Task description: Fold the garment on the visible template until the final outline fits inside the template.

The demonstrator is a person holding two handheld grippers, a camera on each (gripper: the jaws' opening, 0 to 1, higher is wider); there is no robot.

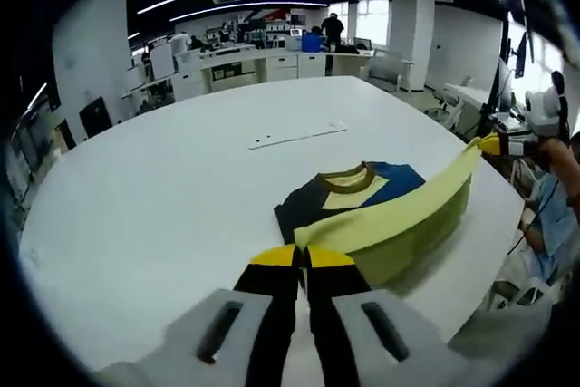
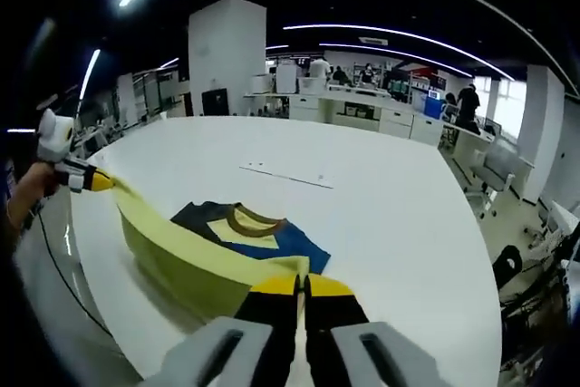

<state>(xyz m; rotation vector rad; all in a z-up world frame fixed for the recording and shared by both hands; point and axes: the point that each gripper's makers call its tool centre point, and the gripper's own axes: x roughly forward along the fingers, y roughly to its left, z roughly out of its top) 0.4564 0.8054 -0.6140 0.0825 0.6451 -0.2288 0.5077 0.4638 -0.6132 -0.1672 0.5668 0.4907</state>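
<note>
**Both grippers lift the hem of the T-shirt off the table**

Left gripper view: the left gripper [image 1: 304,256], with black jaws tipped in yellow, has its jaws pressed together on one end of the pale yellow-green hem of the colour-block T-shirt [image 1: 362,197]. The hem is lifted off the large round white table [image 1: 163,197] and stretched as a taut band up toward the right gripper [image 1: 497,144], which pinches its other end beyond the table's right edge, held by a person's hand [image 1: 553,156]. Under the raised band the rest of the shirt lies flat on the table near the edge closest to the camera: a brown ribbed collar [image 1: 349,178], a yellow chest panel, a black shoulder on one side and a blue one on the other. A thin pale strip [image 1: 297,136], lies well apart from the shirt, toward the table's middle.

Right gripper view: the right gripper [image 2: 304,287] has its yellow-tipped jaws shut tight on the hem of the same T-shirt [image 2: 195,265]. The yellow-green band runs from them up to the left gripper [image 2: 95,182], which grips the far end near the table's left edge. The collar, blue and black panels rest on the table [image 2: 390,224] just behind the band. The pale strip [image 2: 285,176] lies farther in, toward the centre.
</note>
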